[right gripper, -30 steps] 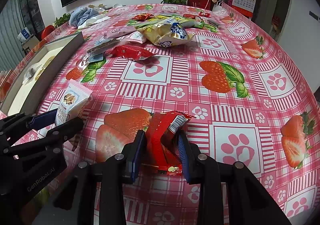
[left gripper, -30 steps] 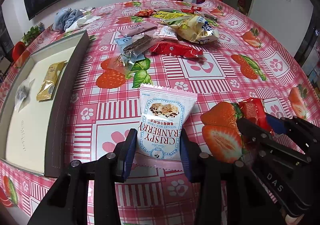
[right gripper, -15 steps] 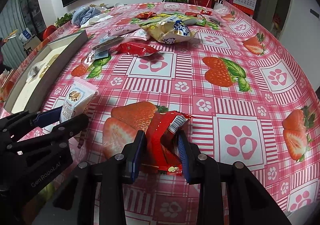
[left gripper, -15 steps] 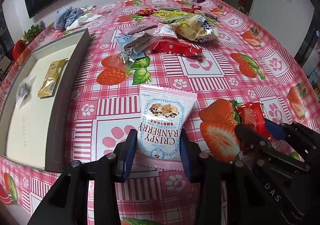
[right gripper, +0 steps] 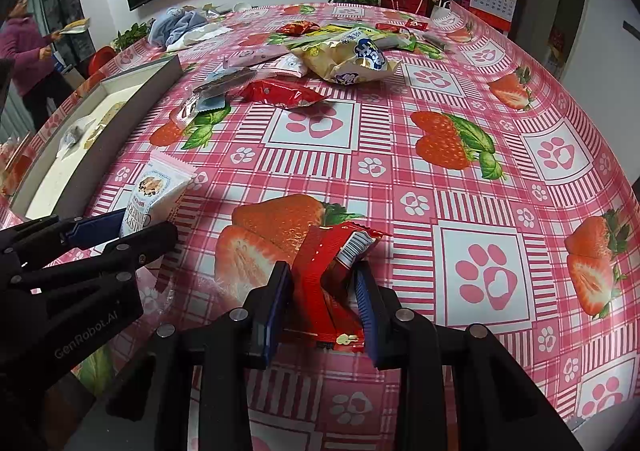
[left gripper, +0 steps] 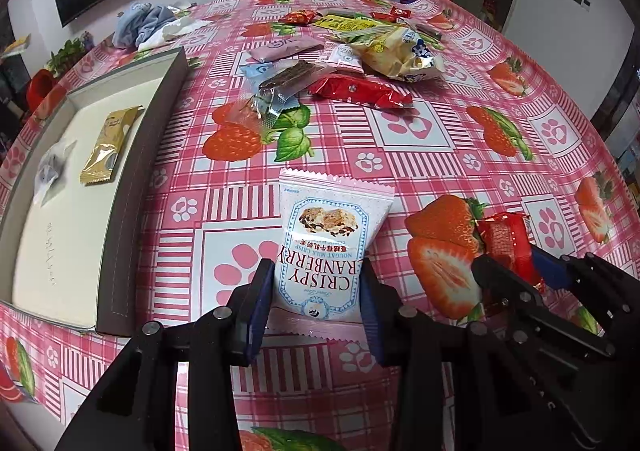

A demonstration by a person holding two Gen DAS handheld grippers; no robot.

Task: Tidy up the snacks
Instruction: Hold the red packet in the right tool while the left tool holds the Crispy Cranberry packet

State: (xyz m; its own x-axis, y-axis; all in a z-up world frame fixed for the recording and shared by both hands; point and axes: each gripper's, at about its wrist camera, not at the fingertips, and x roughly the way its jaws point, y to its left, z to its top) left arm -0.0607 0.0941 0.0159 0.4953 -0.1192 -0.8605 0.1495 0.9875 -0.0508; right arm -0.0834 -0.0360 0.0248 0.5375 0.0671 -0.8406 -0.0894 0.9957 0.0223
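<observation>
Two claws, left claw gripping one cranberry packet, right claw one red wrapper

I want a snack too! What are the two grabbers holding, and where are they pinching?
Left gripper pinches the white cranberry packet by its lower sides. Right gripper squeezes the red packet across its middle.

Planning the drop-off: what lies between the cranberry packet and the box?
Only bare tablecloth between the cranberry packet and the box, per the left wrist view.
</observation>
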